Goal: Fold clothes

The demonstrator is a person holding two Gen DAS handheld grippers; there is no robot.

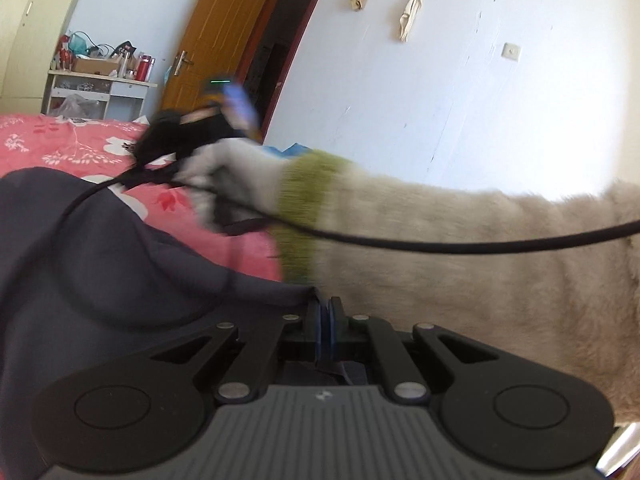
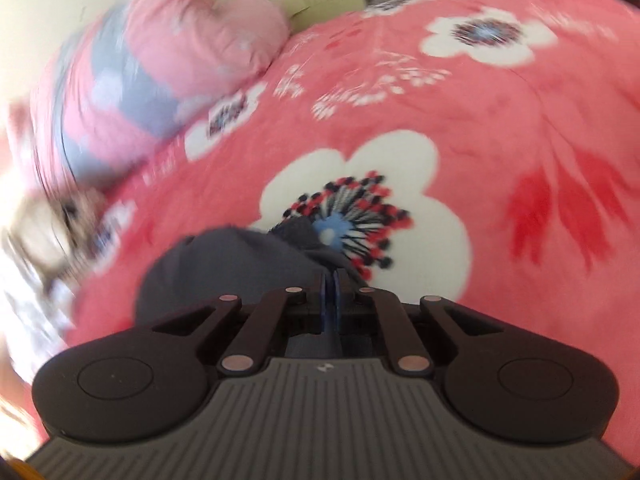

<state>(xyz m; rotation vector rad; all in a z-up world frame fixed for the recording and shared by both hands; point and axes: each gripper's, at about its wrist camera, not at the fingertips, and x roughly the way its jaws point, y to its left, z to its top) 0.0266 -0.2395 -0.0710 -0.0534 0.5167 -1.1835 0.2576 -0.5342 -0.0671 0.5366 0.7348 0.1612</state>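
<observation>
A dark navy garment [image 1: 100, 264] drapes across the left of the left wrist view, over the pink floral bedspread [image 1: 48, 140]. My left gripper [image 1: 326, 310] is shut on a fold of it, with the cloth pinched between the blue pads. In the right wrist view my right gripper [image 2: 330, 280] is shut on a bunched part of the same dark garment [image 2: 240, 264], just above the bedspread [image 2: 500, 152]. A gloved hand [image 1: 228, 172] in a fuzzy cream sleeve [image 1: 480, 248] with a green cuff carries the right gripper, blurred, across the left wrist view.
A black cable [image 1: 440, 244] runs along the sleeve. A pink and blue pillow [image 2: 152, 80] lies at the head of the bed. Beyond the bed stand a white cluttered shelf [image 1: 100, 88], an open wooden door [image 1: 224, 40] and a white wall.
</observation>
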